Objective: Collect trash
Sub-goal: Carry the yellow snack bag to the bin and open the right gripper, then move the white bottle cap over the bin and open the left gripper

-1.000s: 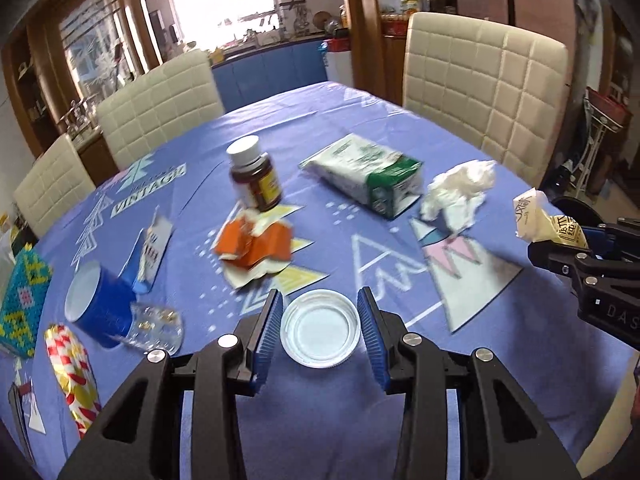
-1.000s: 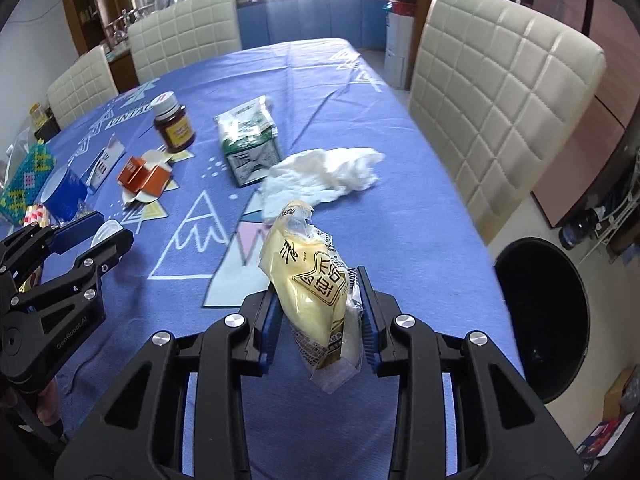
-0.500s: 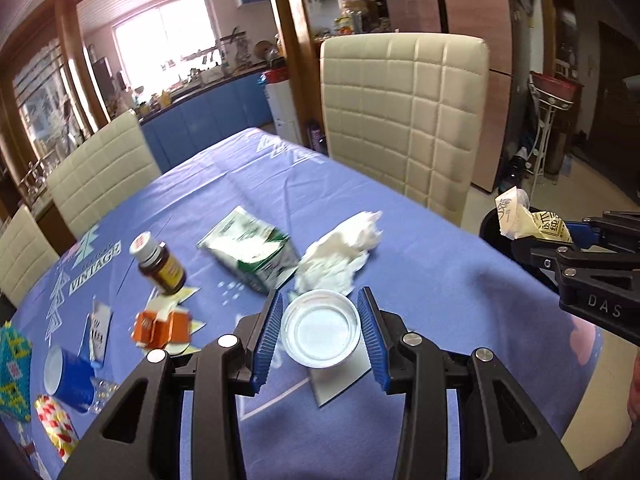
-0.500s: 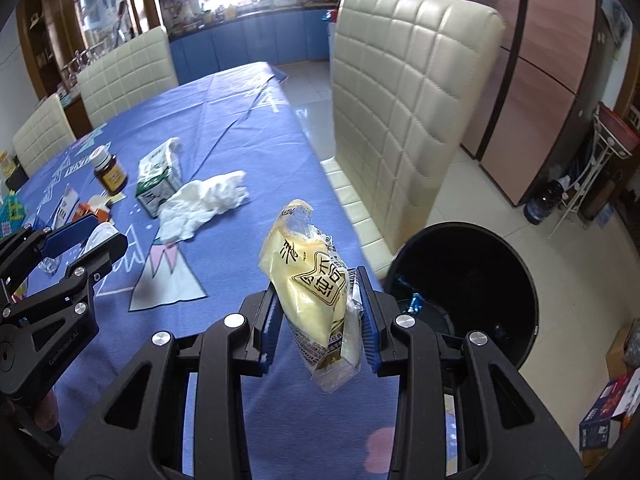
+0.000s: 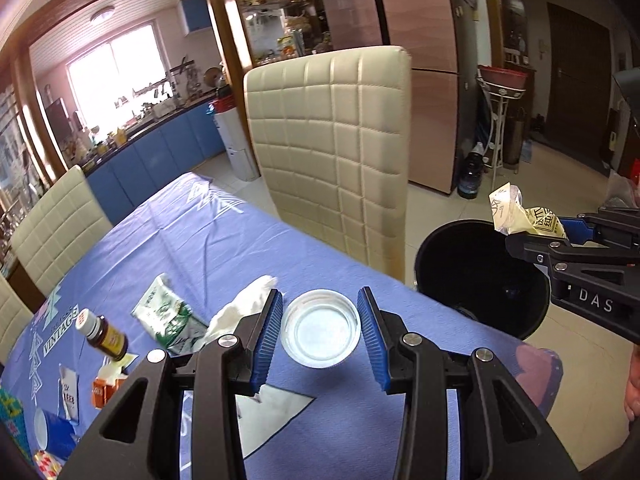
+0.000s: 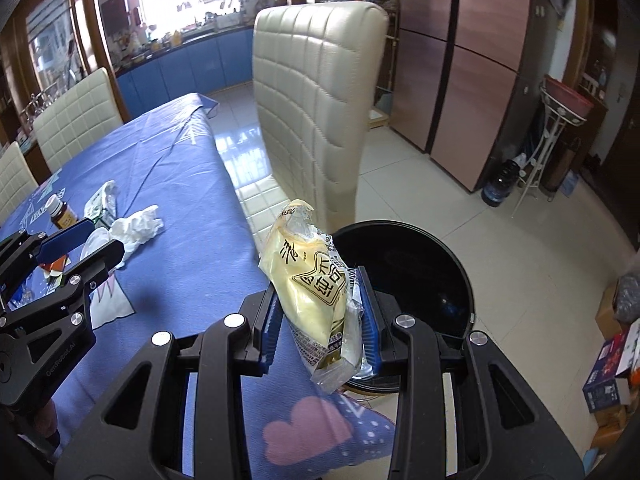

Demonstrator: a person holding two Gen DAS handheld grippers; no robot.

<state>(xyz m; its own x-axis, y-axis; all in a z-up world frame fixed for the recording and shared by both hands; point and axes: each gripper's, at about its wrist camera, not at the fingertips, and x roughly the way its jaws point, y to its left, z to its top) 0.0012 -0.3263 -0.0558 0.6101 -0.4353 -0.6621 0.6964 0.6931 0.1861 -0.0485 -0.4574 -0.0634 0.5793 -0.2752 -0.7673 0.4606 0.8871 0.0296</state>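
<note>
My left gripper (image 5: 320, 330) is shut on a round clear plastic lid (image 5: 320, 334) and holds it above the blue tablecloth (image 5: 200, 248) near the table's right edge. My right gripper (image 6: 318, 318) is shut on a yellow snack wrapper (image 6: 312, 288), held at the rim of the black trash bin (image 6: 432, 276) on the floor. From the left wrist view the wrapper (image 5: 524, 216) and right gripper (image 5: 560, 236) hang over the bin (image 5: 480, 280).
A cream chair (image 5: 336, 148) stands at the table beside the bin. On the table lie a crumpled white tissue (image 6: 138, 226), a green-white packet (image 5: 168, 316), a brown bottle (image 5: 102, 334), an orange carton (image 5: 106, 388) and a blue cup (image 5: 52, 432). Boxes (image 6: 612, 372) sit on the floor.
Both grippers have swung right, away from the table's middle toward the bin. The wrapper has gone from over the table to the bin's rim. The lid has come along, held above the table.
</note>
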